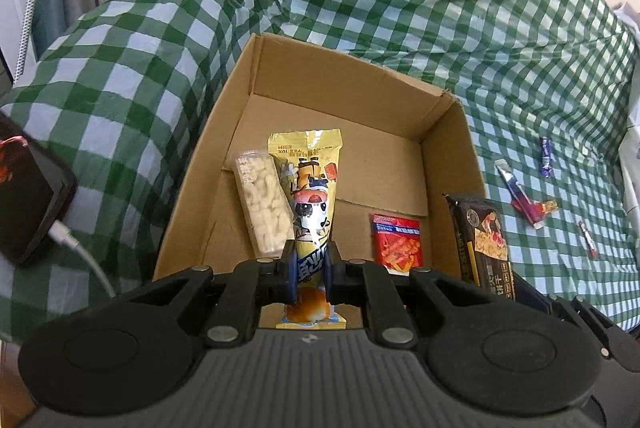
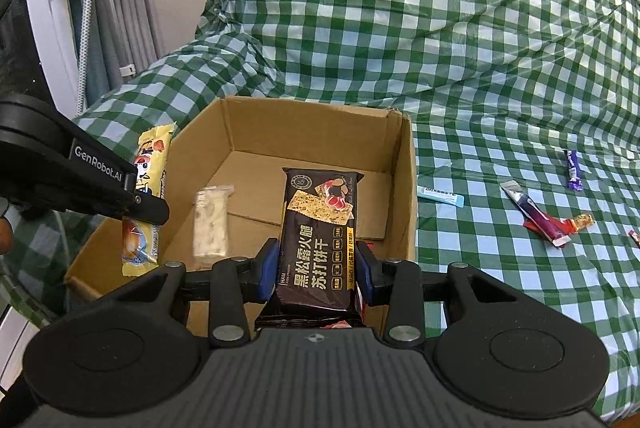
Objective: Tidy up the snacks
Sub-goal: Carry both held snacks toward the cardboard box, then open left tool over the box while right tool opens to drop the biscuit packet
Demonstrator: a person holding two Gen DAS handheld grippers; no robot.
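An open cardboard box (image 1: pixel 448 156) (image 2: pixel 404 188) sits on the green checked cloth. My left gripper (image 1: pixel 311 270) is shut on a yellow cartoon snack packet (image 1: pixel 310 188), held over the box's near side; the packet also shows in the right wrist view (image 2: pixel 150 196). My right gripper (image 2: pixel 316 268) is shut on a dark cracker packet (image 2: pixel 318 228), held over the box; it shows at the right of the left wrist view (image 1: pixel 482 244). Inside the box lie a clear pack of pale puffed snack (image 1: pixel 264 204) (image 2: pixel 211 224) and a red packet (image 1: pixel 398 244).
Loose small snacks lie on the cloth right of the box: a purple wrapper (image 2: pixel 574 170), a red-blue sachet (image 2: pixel 536 214), a light blue sachet (image 2: pixel 440 195). A dark device with a white cable (image 1: pixel 32 204) rests on the left. Curtains hang at far left.
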